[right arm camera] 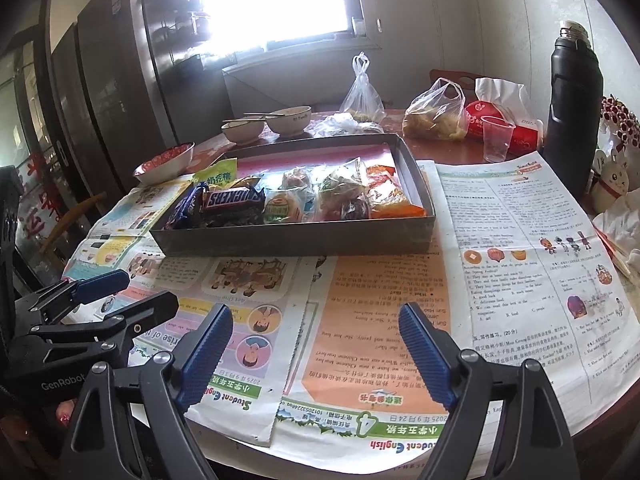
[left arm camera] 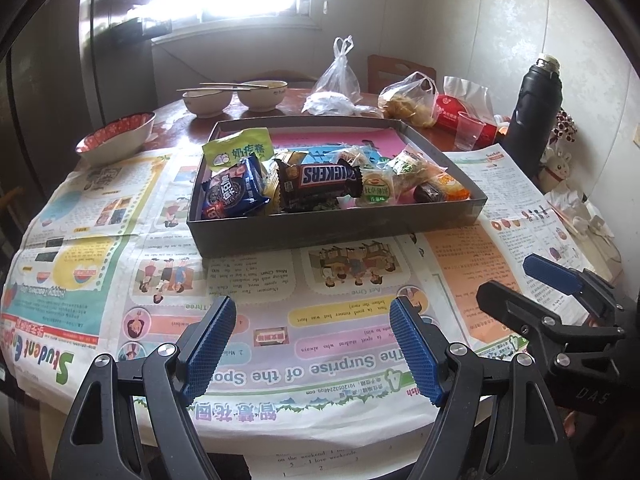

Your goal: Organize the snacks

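"SNICKERS" runs across the brown bar (left arm camera: 319,179) in the box's middle. At seven o'clock the newspaper (left arm camera: 248,364) reads "Student English" — the black gripper body (right arm camera: 64,384) says "GenRobot".

Box (left arm camera: 336,224) ahead of left gripper (left arm camera: 312,344) fingers, on newspaper (left arm camera: 280,280); snacks (left arm camera: 320,184) inside. Bowls (left arm camera: 236,98) behind box. Flask (left arm camera: 532,108) far right. Right gripper (left arm camera: 532,284) right of fingers.

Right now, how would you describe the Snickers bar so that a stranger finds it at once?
Find the shallow dark box on the newspaper-covered table. Snacks lie in a row along its near wall, and the Snickers bar sits in the middle of that row, right of the blue Oreo pack. It alone has a dark brown wrapper with big white letters.
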`<state>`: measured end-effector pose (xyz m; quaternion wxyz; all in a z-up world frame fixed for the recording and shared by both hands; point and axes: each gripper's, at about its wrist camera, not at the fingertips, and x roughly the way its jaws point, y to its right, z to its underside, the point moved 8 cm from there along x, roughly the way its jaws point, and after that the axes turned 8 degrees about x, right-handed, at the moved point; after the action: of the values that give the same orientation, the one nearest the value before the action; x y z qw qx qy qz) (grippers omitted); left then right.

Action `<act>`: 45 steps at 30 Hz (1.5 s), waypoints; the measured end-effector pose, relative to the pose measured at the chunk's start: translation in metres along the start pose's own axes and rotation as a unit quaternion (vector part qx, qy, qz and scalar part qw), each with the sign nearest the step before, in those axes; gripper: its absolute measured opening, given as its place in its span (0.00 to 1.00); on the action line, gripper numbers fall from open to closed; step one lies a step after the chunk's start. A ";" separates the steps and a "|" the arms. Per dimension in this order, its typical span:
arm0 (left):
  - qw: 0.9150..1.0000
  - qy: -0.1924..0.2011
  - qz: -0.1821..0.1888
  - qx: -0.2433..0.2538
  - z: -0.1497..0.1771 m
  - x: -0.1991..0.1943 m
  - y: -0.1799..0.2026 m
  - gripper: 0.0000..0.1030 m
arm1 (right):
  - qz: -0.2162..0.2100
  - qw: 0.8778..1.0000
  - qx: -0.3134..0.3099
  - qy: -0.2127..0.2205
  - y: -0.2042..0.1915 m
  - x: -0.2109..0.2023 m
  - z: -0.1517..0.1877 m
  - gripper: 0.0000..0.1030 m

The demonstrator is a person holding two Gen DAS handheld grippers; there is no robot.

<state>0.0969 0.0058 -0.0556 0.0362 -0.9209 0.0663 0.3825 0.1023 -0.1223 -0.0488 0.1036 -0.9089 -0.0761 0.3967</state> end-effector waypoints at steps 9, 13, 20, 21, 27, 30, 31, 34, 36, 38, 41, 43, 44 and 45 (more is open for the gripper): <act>1.000 -0.001 0.001 -0.002 0.001 0.000 0.000 0.78 | 0.002 1.000 0.003 0.002 0.002 0.000 0.000 0.85; 1.000 -0.002 0.000 -0.001 0.001 0.000 0.000 0.78 | 0.002 1.000 -0.003 0.010 -0.001 -0.002 -0.001 0.85; 1.000 -0.004 -0.001 -0.001 0.001 0.002 0.000 0.78 | 0.001 1.000 -0.008 0.016 -0.003 -0.004 -0.002 0.85; 1.000 -0.004 -0.001 -0.002 0.001 0.001 0.000 0.78 | 0.000 1.000 -0.009 0.016 -0.003 -0.004 -0.002 0.85; 1.000 -0.005 -0.003 -0.003 0.002 0.003 -0.002 0.78 | -0.001 1.000 -0.006 0.015 -0.002 -0.004 -0.002 0.85; 1.000 -0.005 -0.003 -0.002 0.002 0.004 -0.002 0.78 | -0.002 1.000 -0.005 0.015 -0.002 -0.003 -0.002 0.85; 1.000 -0.005 -0.003 -0.003 0.002 0.004 -0.002 0.78 | -0.002 1.000 -0.006 0.014 -0.002 -0.003 -0.002 0.85; 1.000 -0.005 -0.004 -0.002 0.002 0.004 -0.002 0.78 | -0.002 1.000 -0.005 0.015 -0.002 -0.003 -0.002 0.85; 1.000 -0.005 -0.004 -0.001 0.002 0.004 -0.002 0.78 | -0.002 1.000 -0.003 0.014 -0.002 -0.003 -0.002 0.85; 1.000 -0.005 -0.005 0.000 0.002 0.004 -0.003 0.78 | -0.002 1.000 -0.002 0.013 -0.001 -0.002 -0.001 0.85; 1.000 -0.006 -0.006 -0.001 0.002 0.004 -0.004 0.78 | -0.001 1.000 -0.001 0.013 -0.001 -0.002 -0.002 0.85; 1.000 -0.006 -0.007 0.000 0.002 0.004 -0.003 0.78 | -0.001 1.000 0.000 0.012 0.000 -0.002 -0.002 0.85; 1.000 -0.006 -0.007 0.000 0.002 0.004 -0.003 0.78 | 0.000 1.000 0.000 0.012 0.000 -0.002 -0.002 0.85; 1.000 -0.005 -0.006 0.000 0.002 0.004 -0.003 0.78 | 0.000 1.000 -0.001 0.013 0.000 -0.002 -0.002 0.85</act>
<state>0.0989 0.0088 -0.0596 0.0389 -0.9192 0.0601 0.3872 0.1021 -0.1231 -0.0461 0.1039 -0.9139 -0.0748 0.3852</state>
